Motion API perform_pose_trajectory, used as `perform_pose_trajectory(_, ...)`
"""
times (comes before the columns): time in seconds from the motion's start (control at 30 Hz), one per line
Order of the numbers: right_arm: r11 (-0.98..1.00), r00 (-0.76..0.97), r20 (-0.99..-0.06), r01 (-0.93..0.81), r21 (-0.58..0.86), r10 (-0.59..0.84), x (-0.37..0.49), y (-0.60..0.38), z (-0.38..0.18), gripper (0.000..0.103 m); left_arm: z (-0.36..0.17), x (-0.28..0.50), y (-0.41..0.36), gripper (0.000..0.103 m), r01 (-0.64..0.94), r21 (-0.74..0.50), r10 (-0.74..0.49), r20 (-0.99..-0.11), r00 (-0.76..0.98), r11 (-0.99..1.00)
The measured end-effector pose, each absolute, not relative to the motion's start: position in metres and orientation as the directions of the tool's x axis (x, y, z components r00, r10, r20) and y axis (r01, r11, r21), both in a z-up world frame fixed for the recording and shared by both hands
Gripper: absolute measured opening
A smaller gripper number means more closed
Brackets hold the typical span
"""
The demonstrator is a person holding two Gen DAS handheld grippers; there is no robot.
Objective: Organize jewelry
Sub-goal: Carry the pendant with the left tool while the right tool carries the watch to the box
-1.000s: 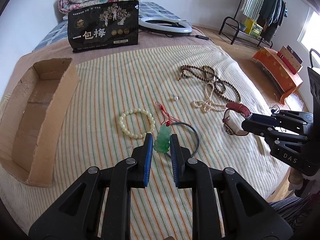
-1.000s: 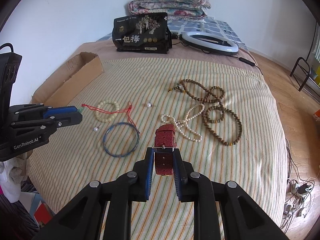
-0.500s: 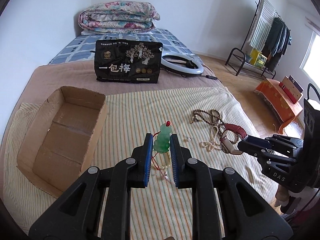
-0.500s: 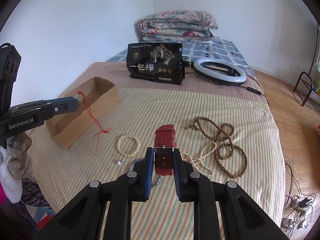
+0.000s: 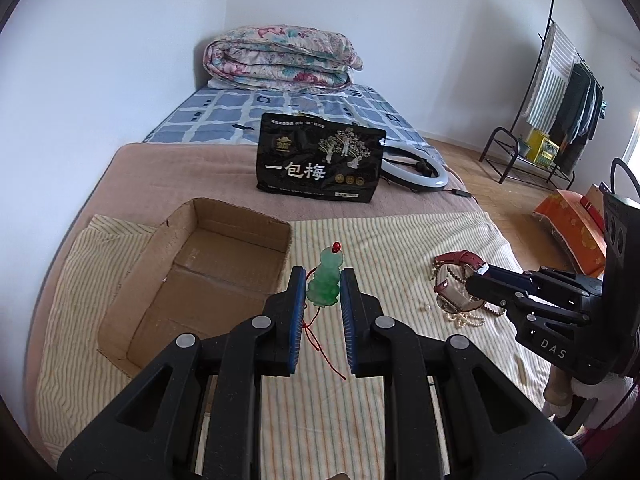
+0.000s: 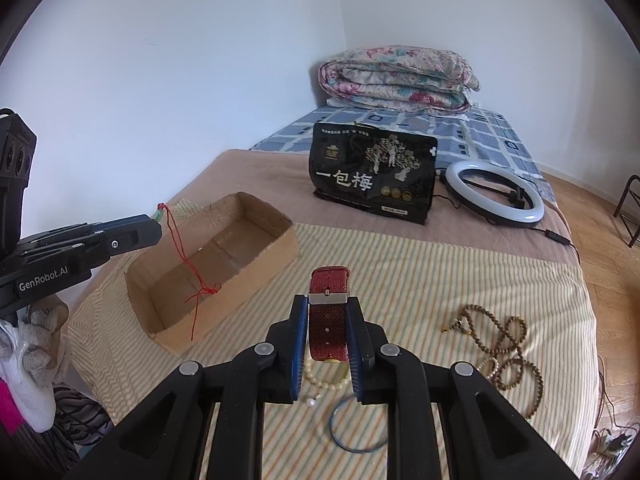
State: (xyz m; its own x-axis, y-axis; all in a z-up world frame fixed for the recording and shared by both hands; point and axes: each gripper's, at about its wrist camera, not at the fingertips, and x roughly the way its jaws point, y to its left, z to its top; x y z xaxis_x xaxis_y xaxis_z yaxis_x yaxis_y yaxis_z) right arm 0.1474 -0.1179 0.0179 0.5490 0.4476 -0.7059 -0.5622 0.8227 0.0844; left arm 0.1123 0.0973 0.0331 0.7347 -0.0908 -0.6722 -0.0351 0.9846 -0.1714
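My left gripper [image 5: 320, 290] is shut on a green jade pendant [image 5: 326, 282], held in the air just right of an open cardboard box [image 5: 240, 222]. Its red cord [image 6: 186, 264] hangs down in front of the box [image 6: 276, 258] in the right wrist view. My right gripper [image 6: 327, 320] is shut on a red watch [image 6: 328, 312], lifted above the striped cloth [image 6: 420, 276]. That gripper [image 5: 480, 276] and the watch [image 5: 456, 258] also show in the left wrist view.
On the cloth lie brown bead strands [image 6: 504, 344], a cream bead bracelet [image 6: 326, 380], a blue bangle [image 6: 352, 426] and a loose pearl [image 6: 311, 401]. A black bag [image 5: 320, 164], a ring light [image 5: 414, 168] and a folded quilt [image 5: 280, 60] sit behind.
Both grippers have risen from the cloth with their items. The left one has carried the pendant toward the box, and the cord now dangles over it.
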Motion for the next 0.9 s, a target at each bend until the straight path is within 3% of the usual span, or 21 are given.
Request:
perform_pose_trajectory(0.53,0.755,0.481,-0.692,-0.639,0.144,0.539,0.170,-0.020,0.002,0.017,0.020,0.095,0.183,0.016,-0.201,-0.161,0.032,-0.699,0.714,0.966)
perform_pose_trajectory(0.9,0.722,0.416,-0.705,-0.663,0.198,0.575,0.186,0.025,-0.022,0.017,-0.009,0.091,0.208,0.016,-0.245,-0.155,0.045,-0.755,0.654,0.957)
